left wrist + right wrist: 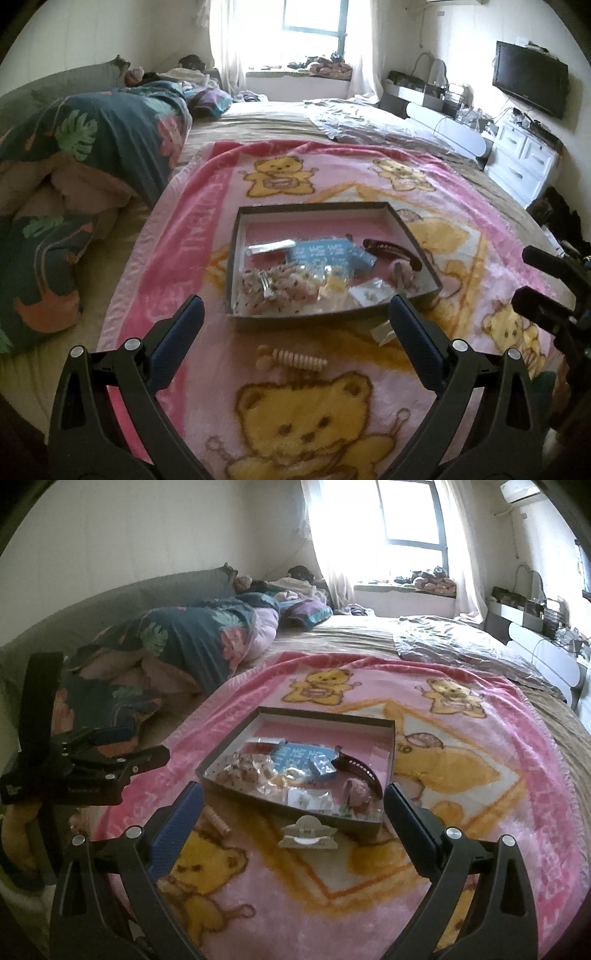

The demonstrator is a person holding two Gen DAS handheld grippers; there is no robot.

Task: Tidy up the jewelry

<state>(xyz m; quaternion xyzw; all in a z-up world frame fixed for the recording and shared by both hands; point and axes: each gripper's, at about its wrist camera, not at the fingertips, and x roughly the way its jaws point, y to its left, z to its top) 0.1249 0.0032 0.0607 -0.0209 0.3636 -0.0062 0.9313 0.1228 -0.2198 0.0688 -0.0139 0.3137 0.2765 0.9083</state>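
A shallow dark box [314,209] [325,718] lies on a pink bear blanket [295,406] [314,904]. It holds a dark hair clip [393,251] [360,770], blue packets [321,253] [303,757], a pink floral piece [273,286] [240,768] and small bags. A beige comb clip [295,360] [218,821] lies on the blanket in front of the box, under my open, empty left gripper [295,314]. A cream claw clip [308,836] [384,332] lies by the box's near edge, below my open, empty right gripper [293,799].
A rumpled dark floral quilt [92,147] [184,642] lies left on the bed. A grey sheet [369,122] lies far right. White drawers [524,162] and a wall TV [530,83] stand right. The other gripper's body shows at each view's edge [554,295] [74,771].
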